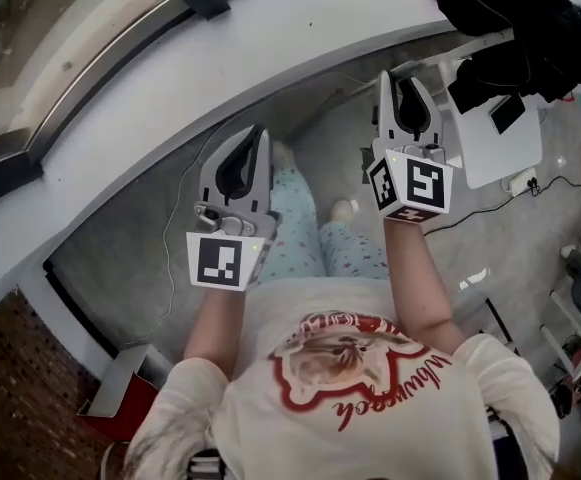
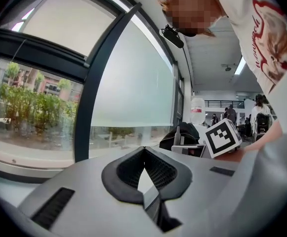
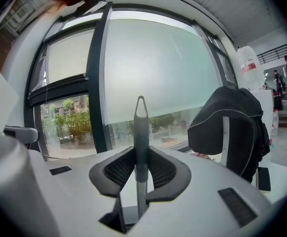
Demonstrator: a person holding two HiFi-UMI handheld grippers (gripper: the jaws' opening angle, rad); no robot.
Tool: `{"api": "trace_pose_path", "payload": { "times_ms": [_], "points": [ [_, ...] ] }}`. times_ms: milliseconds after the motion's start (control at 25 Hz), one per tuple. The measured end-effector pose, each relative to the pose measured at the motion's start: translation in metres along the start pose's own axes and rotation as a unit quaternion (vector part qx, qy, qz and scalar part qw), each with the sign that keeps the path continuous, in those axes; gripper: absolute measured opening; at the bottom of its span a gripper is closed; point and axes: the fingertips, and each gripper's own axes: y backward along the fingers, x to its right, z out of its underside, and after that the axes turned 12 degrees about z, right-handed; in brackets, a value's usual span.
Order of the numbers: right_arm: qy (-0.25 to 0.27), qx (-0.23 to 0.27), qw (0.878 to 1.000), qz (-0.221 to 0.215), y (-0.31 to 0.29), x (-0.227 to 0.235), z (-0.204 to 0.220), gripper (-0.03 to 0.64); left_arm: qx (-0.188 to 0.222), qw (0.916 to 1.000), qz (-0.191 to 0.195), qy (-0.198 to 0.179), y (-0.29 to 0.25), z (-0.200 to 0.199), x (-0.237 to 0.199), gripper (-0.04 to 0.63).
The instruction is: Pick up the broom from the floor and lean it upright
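The right gripper pinches the broom handle, which stands upright between its pads, its looped tip pointing to 12 o'clock against the window. The left gripper, at 11 o'clock in the head view, has its jaws pressed together, holding nothing.

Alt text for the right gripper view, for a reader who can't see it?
The right gripper has its jaws closed on a thin grey broom handle, which stands upright between them with its hanging loop at the top. Behind it are a large window and, at right, a black bag.
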Motion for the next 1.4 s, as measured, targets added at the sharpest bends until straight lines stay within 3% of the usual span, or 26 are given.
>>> {"api": "trace_pose_path", "payload": {
  "times_ms": [200,280,400,760,880,1040,1400],
  "points": [
    [-0.002,-0.022,0.999,0.030,-0.061,-0.018,0.012,0.097,-0.006,0.9992,0.038,0.008,-0.044,-0.011,-0.058,0.021],
    [-0.003,-0.023,0.999,0.042,-0.082,-0.024,0.013,0.097,-0.021,0.9988,0.043,0.008,-0.056,-0.010,-0.081,0.021],
    [0.001,-0.016,0.998,0.056,-0.110,-0.026,0.013,0.097,-0.011,0.9989,0.046,0.002,-0.071,-0.015,-0.106,0.021],
    [0.005,-0.042,0.996,0.077,-0.158,-0.002,0.013,0.100,-0.026,0.9982,0.036,0.040,-0.091,-0.003,-0.121,0.021],
    [0.034,-0.043,0.996,0.068,-0.165,0.003,0.011,0.141,-0.025,0.9984,0.030,0.042,-0.095,0.000,-0.127,0.021],
    [0.074,-0.031,0.994,0.070,-0.171,0.008,0.000,0.192,-0.033,0.9980,0.025,0.048,-0.099,0.007,-0.132,0.021],
    [0.073,0.065,0.994,0.055,-0.158,0.004,-0.071,0.207,-0.032,0.9978,0.035,0.045,-0.110,0.004,-0.129,0.021]
  ]
}}
